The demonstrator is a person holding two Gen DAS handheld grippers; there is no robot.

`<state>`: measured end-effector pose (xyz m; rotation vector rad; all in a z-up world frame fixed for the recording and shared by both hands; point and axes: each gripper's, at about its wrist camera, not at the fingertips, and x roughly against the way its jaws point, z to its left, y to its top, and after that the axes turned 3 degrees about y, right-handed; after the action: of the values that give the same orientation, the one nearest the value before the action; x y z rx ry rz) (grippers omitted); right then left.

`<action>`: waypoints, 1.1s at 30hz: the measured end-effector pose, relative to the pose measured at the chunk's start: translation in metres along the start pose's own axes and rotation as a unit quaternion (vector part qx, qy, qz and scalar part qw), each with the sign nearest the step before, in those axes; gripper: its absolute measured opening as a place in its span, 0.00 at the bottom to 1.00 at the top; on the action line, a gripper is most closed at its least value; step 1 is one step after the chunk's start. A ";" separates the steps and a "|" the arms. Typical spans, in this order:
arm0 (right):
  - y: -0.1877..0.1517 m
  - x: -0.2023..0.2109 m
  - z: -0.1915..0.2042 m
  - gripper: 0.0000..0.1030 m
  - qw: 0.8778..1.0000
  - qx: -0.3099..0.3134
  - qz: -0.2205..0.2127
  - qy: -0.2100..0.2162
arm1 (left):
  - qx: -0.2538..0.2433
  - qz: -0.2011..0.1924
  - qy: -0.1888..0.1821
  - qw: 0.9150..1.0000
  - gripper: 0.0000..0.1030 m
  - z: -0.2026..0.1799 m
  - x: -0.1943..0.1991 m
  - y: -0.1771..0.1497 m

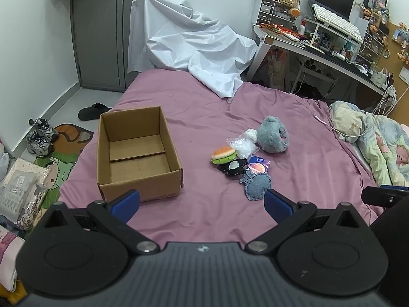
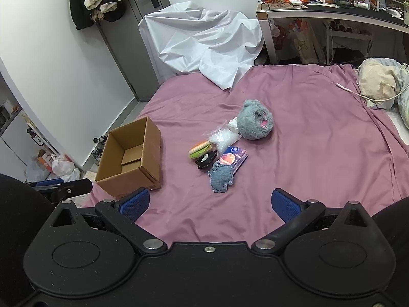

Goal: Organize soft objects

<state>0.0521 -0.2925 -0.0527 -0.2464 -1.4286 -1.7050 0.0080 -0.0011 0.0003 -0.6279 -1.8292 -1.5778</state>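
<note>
Left gripper point(image 1: 202, 204): spread, holding nothing.
Right gripper point(image 2: 209, 204): spread, holding nothing.
Surface: pink bedsheet point(image 1: 204, 117); cardboard box point(image 1: 138, 153) left, soft toys point(image 1: 272, 134) right.
Left view only: shoes point(image 1: 38, 138) on floor.

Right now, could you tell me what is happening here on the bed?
A person holds two grippers over a pink bed, and neither grips anything yet. The left gripper and right gripper both hover open. An empty cardboard box stands to the left. The soft things lie in a cluster to its right: a grey plush, a burger toy, a clear plastic bag, a blue packet, a black item and a blue-grey knitted piece. Nothing is packed yet.
</note>
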 end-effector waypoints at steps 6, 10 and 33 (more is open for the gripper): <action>0.000 0.001 0.002 1.00 1.000 0.003 -0.003 0.001 | 0.000 -0.001 0.000 1.000 1.00 -0.001 0.001 0.000; 0.001 0.001 0.005 1.00 1.000 0.015 -0.010 -0.004 | 0.000 -0.002 0.000 1.000 1.00 0.000 0.001 0.000; 0.000 -0.001 0.001 1.00 1.000 0.001 -0.016 0.012 | 0.007 -0.004 -0.005 1.000 1.00 0.001 -0.002 -0.005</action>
<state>0.0523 -0.2914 -0.0528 -0.2019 -1.4225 -1.7262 0.0053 -0.0012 -0.0046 -0.6231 -1.8518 -1.5684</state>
